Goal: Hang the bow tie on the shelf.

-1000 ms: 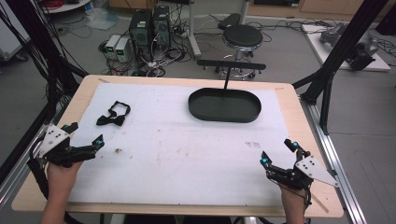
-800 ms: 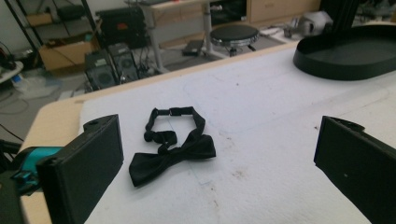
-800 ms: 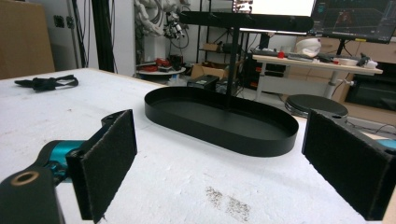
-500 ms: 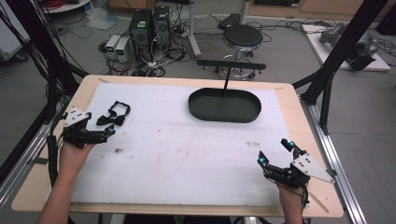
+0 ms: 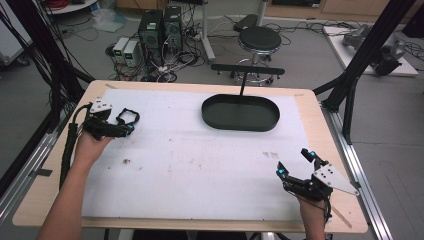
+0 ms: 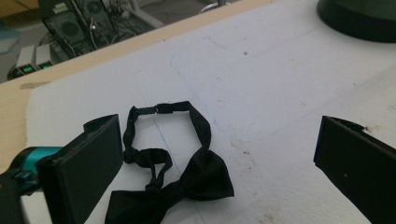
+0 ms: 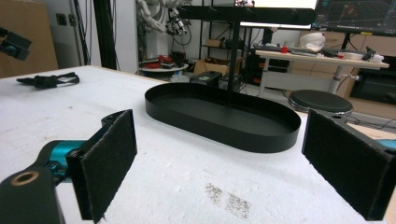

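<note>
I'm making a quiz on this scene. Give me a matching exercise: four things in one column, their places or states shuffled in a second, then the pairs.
1. bow tie
2. tray
3. left gripper
4. right gripper

a. open, over the table's near right corner
b. empty, at the far middle of the table
c. open, right at the bow tie
d. flat on the table's far left, strap looped

Pairs: 1-d, 2-b, 3-c, 4-a

Looks like a robotics lab: computer towers (image 5: 160,30) and tangled cables (image 5: 165,67) on the floor, black frame struts (image 5: 367,55), monitor (image 7: 357,16) beyond the table's far edge.
</note>
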Demonstrator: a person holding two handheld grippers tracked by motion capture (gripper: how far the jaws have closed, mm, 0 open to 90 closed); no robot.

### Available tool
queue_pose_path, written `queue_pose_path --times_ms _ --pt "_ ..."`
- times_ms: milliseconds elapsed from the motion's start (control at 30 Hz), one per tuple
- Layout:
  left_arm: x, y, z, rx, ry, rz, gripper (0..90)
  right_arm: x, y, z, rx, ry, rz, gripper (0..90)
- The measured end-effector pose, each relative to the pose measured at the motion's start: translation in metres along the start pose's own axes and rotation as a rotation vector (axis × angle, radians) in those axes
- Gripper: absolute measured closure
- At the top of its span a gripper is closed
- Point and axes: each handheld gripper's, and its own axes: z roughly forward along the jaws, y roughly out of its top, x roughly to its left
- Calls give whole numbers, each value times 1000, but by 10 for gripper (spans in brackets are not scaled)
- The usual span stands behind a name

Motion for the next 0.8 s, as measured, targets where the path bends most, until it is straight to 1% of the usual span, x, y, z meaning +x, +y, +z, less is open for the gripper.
queue_pose_path --times_ms 67,167,200,267,300,367,433,467,567,633,667,700,733,767,800 --pt "3 3 7 32 -8 0 18 -1 0 0 2 -1 1 94" --pt "6 5 18 66 -12 1 18 -2 0 0 2 0 2 94" --pt "7 5 21 67 -9 -4 19 -2 0 -1 2 -2 1 94" --pt "10 3 25 62 -36 -28 36 -3 0 -1 3 -2 5 94" --pt "10 2 28 63 -39 -37 70 -4 -1 -1 1 -2 2 94" --pt "13 -2 34 96 -43 -37 70 -4 -1 -2 4 -3 7 94" --pt "14 -4 39 110 -41 -45 77 -5 -2 -1 8 -2 3 94" --pt "14 -5 40 112 -44 -41 77 -5 -2 -1 8 -2 3 94" --pt "12 -6 45 112 -40 -22 161 -4 -3 -1 12 -2 3 94" --pt "10 -7 48 119 -52 -9 240 -5 -3 -1 12 -5 -2 94" --pt "9 -8 50 125 -40 -1 290 -4 -3 -1 15 -6 2 94" --pt "9 -9 52 133 -36 5 316 -4 -3 0 15 -5 3 94" --pt "9 -11 57 149 -7 6 346 -4 -3 0 14 -3 0 94" --pt "9 -11 57 149 -7 6 369 -4 -3 0 14 -3 0 94" --pt "9 -12 59 156 2 7 390 -4 -3 0 16 -4 -4 94"
